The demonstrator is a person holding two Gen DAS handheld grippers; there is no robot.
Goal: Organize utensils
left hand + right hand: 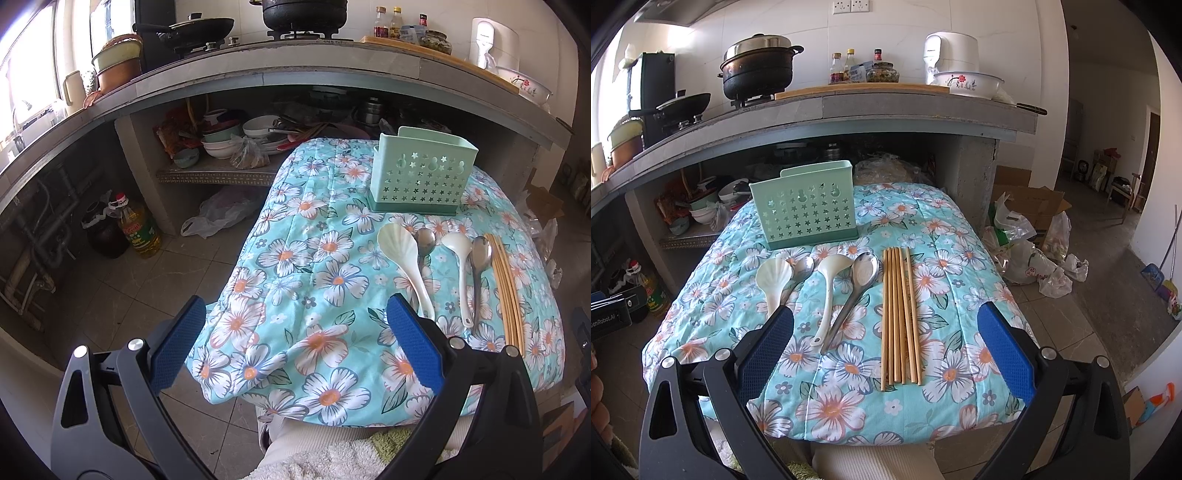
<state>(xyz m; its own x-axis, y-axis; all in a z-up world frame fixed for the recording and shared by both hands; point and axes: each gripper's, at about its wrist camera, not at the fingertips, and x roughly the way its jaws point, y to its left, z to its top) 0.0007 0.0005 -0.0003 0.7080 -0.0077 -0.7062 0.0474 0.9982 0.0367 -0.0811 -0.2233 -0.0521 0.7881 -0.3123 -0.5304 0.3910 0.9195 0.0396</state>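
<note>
A mint green utensil holder (pixel 804 205) with star cut-outs stands at the far end of the floral-covered table (pixel 960 258); it also shows in the left wrist view (pixel 423 173). In front of it lie a shell-shaped white spoon (pixel 772 280), a metal spoon (pixel 803 267) partly under it, a white ladle (pixel 827 284), a larger metal spoon (pixel 855 291) and several wooden chopsticks (pixel 900 314). In the left wrist view they lie to the right: shell spoon (pixel 404 254), ladle (pixel 461 266), chopsticks (pixel 506 288). My right gripper (pixel 884 347) is open and empty above the near ends. My left gripper (pixel 295 339) is open and empty left of the utensils.
A concrete counter (pixel 886 107) with pots, bottles and a basin runs behind the table. Bowls sit on the shelf (pixel 221 173) under it. An oil bottle (pixel 138 225) stands on the floor at left. Plastic bags and a cardboard box (pixel 1030 221) lie on the floor at right.
</note>
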